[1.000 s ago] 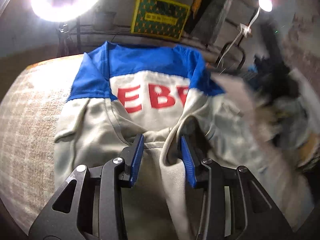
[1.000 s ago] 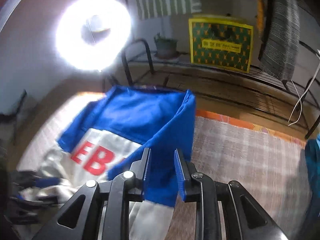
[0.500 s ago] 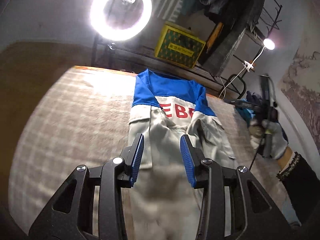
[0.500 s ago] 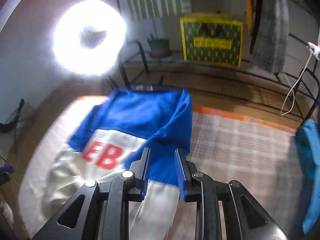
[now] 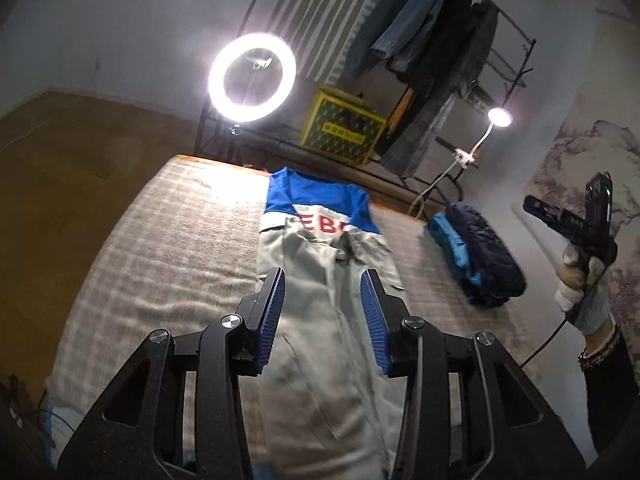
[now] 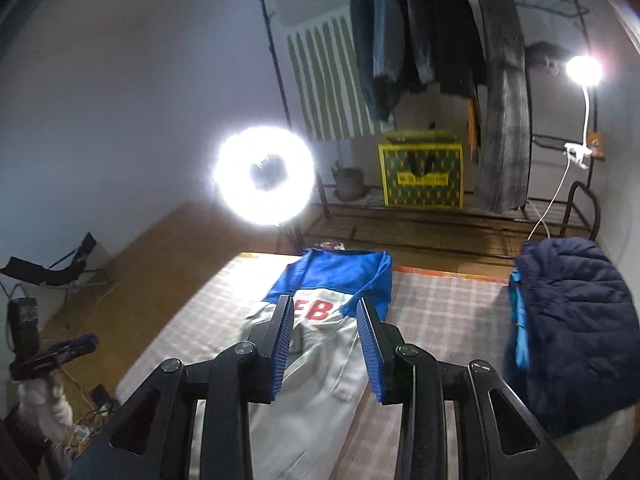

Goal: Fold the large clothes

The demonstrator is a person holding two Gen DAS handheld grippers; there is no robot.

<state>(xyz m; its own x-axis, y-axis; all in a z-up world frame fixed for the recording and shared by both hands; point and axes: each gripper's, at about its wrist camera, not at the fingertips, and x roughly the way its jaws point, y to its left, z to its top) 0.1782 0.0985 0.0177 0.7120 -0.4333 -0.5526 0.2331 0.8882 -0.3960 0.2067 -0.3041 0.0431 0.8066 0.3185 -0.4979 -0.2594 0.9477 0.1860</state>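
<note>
Both sleeves lay folded in on the coverall [image 5: 320, 280], both grippers' jaws spread and empty above it, so a lengthwise fold seemed next.

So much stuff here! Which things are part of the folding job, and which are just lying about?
Part of the job:
- grey and blue garment, lying lengthwise on the checked bed cover
- left tongs and right tongs, both open, holding nothing

Just lying about:
- navy puffer jacket
- ring light
- yellow crate
- hanging clothes
</note>
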